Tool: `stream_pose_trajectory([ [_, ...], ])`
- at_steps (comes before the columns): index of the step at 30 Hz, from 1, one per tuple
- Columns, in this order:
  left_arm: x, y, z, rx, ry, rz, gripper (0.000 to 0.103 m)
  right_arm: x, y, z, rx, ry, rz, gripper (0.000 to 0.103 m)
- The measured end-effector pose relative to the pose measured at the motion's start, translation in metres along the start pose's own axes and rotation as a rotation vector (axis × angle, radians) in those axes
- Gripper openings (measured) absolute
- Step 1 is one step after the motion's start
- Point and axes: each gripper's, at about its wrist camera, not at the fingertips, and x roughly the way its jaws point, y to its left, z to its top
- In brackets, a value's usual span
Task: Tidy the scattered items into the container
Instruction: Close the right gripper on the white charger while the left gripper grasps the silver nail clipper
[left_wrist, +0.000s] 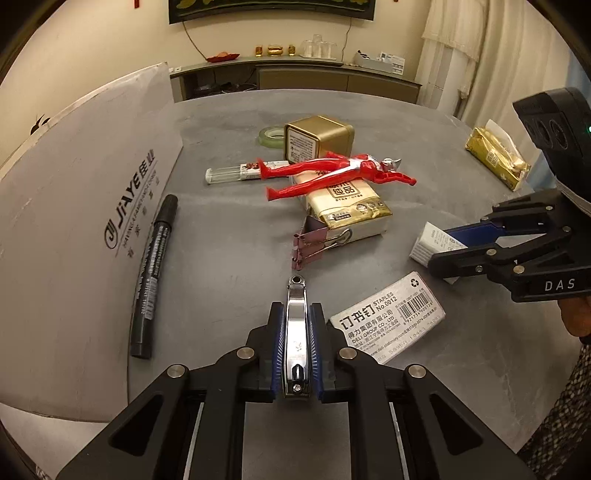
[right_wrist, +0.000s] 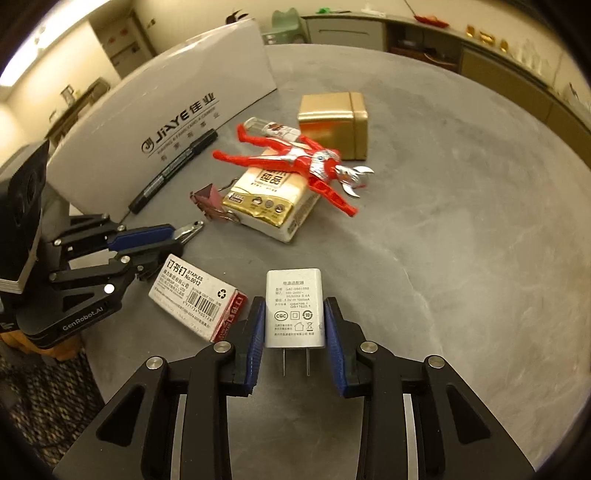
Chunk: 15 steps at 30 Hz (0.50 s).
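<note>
- Pick-up is the step in hand: the left gripper (left_wrist: 297, 343) is clamped on a chrome steel nail clipper (left_wrist: 296, 332), bottom centre of the left view.
- The right gripper (right_wrist: 294, 328) brackets a white plastic plug adapter (right_wrist: 294, 310); its pads look to touch it, so probably gripped.
- Next, I judge, both loads must be carried to the white cardboard box (right_wrist: 177, 118), upper left.
- A black marker pen (left_wrist: 153, 273) lies along the box; a red toy figure (right_wrist: 295, 162) sprawls mid-table.

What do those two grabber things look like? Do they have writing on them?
Both are black plastic linkages with silver round pins and ribbed blue pads. The right gripper has "DAS" printed in white and a black camera block with a green light. The left gripper says "GenRobot.AI". A dark patterned sleeve shows.
</note>
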Motion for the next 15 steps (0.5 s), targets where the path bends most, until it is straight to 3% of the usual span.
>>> stream_pose_trajectory([
  [15, -0.056, -0.003, 0.014, -0.005, -0.073, 0.017, 0.014, -0.026, 0.015, -0.003, 0.026, -0.088, -0.009, 0.032],
])
